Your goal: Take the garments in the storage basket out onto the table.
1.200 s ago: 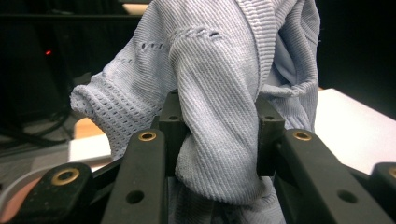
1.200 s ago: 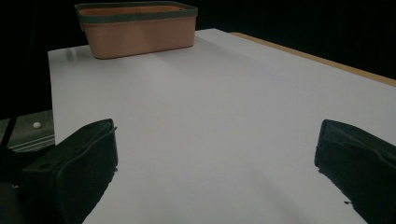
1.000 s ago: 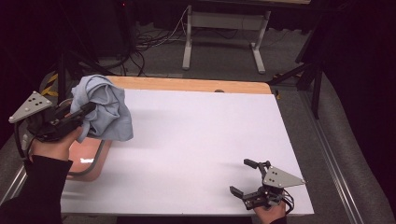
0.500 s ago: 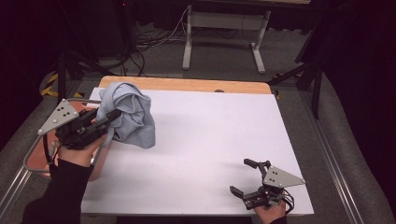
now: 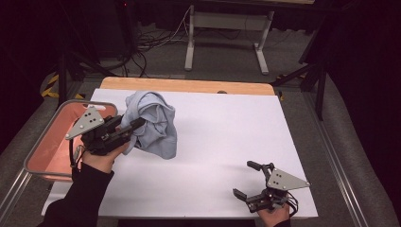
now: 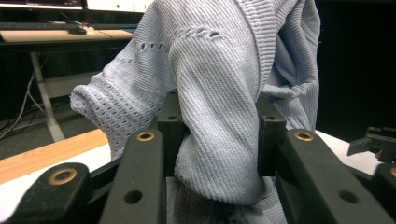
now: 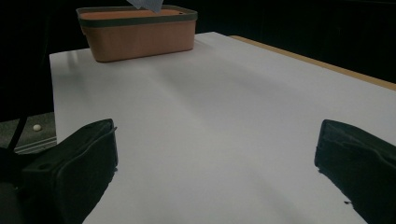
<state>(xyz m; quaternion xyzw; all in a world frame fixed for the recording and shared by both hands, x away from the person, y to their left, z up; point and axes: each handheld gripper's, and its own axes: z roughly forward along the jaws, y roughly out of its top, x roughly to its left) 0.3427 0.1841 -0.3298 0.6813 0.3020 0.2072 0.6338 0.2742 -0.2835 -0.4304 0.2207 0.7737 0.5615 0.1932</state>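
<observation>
- Gripping a pale blue knitted garment [image 5: 153,124] in my left gripper [image 5: 134,130], I hold it bunched up above the left part of the white table top [image 5: 222,142]; its lower folds hang down towards the surface, though I cannot tell whether they touch it.
- My left jaws are clamped on a thick twist of the knit; in the left gripper view the fabric [image 6: 219,116] is squeezed between my two black pads [image 6: 170,121] and rises in ribbed folds above them.
- My left hand [image 5: 101,158] and dark sleeve come in from the bottom left of the high view, with the gripper's grey three-cornered plate tilted over the near corner of the basket.
- An orange basket [image 5: 45,151] with a grey rim sits at the left edge of the table, just beside my left gripper; in the right gripper view it stands at the far end [image 7: 140,39] with a tip of blue cloth above its rim.
- My right gripper [image 5: 247,180] rests low near the front right corner of the table, well apart from the garment.
- My right jaws stand wide apart with nothing between them, just bare white surface [image 7: 219,140] in the gap.
- A strip of bare wood [image 5: 189,86] shows along the table's far edge.
</observation>
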